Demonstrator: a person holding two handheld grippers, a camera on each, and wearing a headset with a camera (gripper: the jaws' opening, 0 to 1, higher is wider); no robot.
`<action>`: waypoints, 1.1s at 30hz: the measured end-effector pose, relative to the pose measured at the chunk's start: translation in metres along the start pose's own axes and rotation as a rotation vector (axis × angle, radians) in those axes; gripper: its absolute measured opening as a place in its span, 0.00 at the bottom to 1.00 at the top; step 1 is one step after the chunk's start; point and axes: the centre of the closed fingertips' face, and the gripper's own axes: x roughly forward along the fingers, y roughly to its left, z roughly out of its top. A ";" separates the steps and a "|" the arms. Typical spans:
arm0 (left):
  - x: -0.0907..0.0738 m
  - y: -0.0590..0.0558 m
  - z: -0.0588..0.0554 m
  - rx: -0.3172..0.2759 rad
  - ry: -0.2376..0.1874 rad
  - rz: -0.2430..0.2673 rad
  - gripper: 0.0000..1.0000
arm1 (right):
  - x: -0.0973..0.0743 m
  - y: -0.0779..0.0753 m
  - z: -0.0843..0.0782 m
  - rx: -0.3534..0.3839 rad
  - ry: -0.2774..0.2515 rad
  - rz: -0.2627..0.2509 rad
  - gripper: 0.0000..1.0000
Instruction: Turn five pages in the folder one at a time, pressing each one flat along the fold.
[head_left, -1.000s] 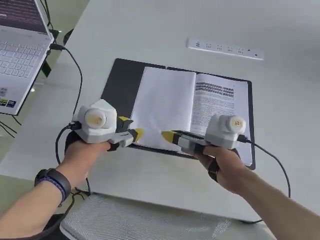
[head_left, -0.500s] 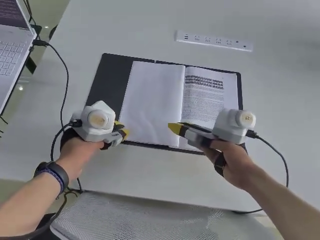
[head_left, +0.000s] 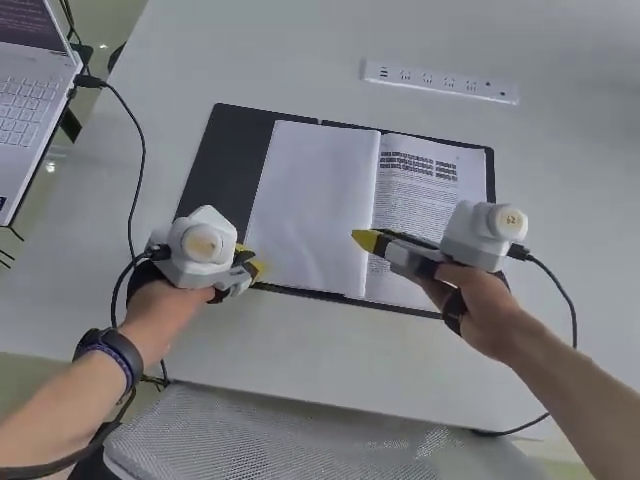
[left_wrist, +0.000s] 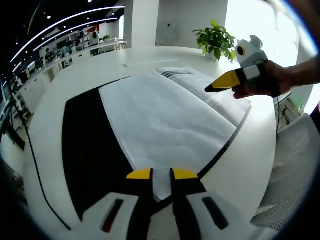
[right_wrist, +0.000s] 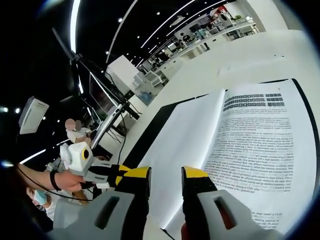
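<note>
The folder (head_left: 225, 160) lies open on the tabletop (head_left: 300, 370); its printed page (head_left: 430, 210) should be light and floppy, so pinch its near corner gently. Your left tool (left_wrist: 161, 174) and right tool (right_wrist: 165, 175) hover slightly parted, empty

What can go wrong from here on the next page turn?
1. The right gripper hovers open by the fold, far from the free edge of the printed page. Gripping there may crease it or lift several sheets.
2. The left gripper is at the lower corner of the blank page, by the edge of the folder. A push could slide the folder on the table.
</note>
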 end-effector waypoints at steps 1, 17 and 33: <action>0.000 0.000 0.000 -0.001 0.000 0.000 0.12 | 0.002 -0.003 0.005 -0.004 -0.003 0.000 0.22; 0.001 0.002 0.001 -0.044 0.002 0.011 0.11 | 0.035 -0.037 0.045 0.050 -0.063 -0.033 0.12; 0.004 0.007 0.000 -0.033 0.013 0.013 0.06 | 0.046 -0.041 0.035 0.081 -0.049 -0.056 0.00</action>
